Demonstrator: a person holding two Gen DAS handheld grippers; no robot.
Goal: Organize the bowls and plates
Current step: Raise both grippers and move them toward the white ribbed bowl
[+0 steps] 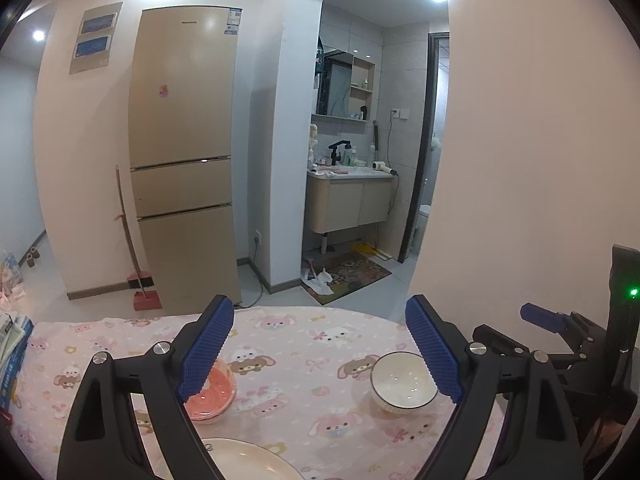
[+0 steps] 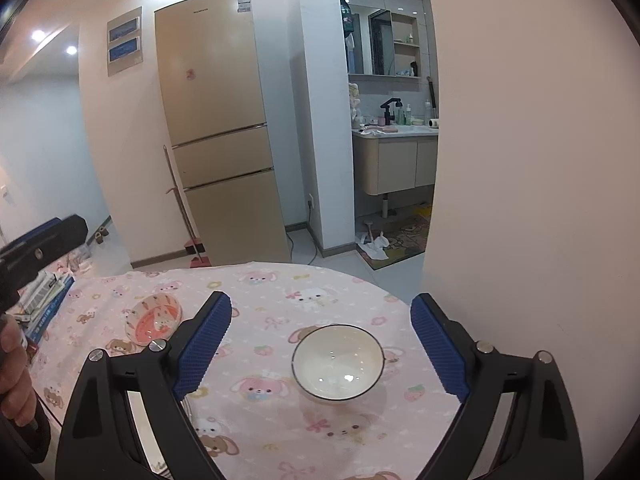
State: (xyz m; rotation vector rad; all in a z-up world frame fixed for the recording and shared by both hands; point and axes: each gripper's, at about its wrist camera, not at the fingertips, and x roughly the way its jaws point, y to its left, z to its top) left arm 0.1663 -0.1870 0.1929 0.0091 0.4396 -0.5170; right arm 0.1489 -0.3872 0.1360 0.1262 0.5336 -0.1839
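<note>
A white bowl with a dark rim [image 2: 338, 362] stands upright on the pink cartoon tablecloth [image 2: 280, 292], between the wide-apart blue pads of my right gripper [image 2: 320, 350], which is open and touches nothing. The same bowl [image 1: 404, 380] sits at the right in the left wrist view. A pink patterned bowl [image 1: 210, 394] lies partly behind the left pad of my left gripper [image 1: 320, 350], also open and empty. That pink bowl [image 2: 154, 318] rests at the table's left. A cream plate [image 1: 248, 460] shows at the bottom edge. The right gripper's body [image 1: 560, 344] is at the far right.
A stack of books and papers [image 2: 48, 296] lies at the table's left edge. Beyond the table's far edge stand a gold fridge [image 1: 184, 152], a broom with dustpan [image 1: 140, 280] and a bathroom vanity [image 1: 348, 196]. A wall [image 2: 520, 160] rises close on the right.
</note>
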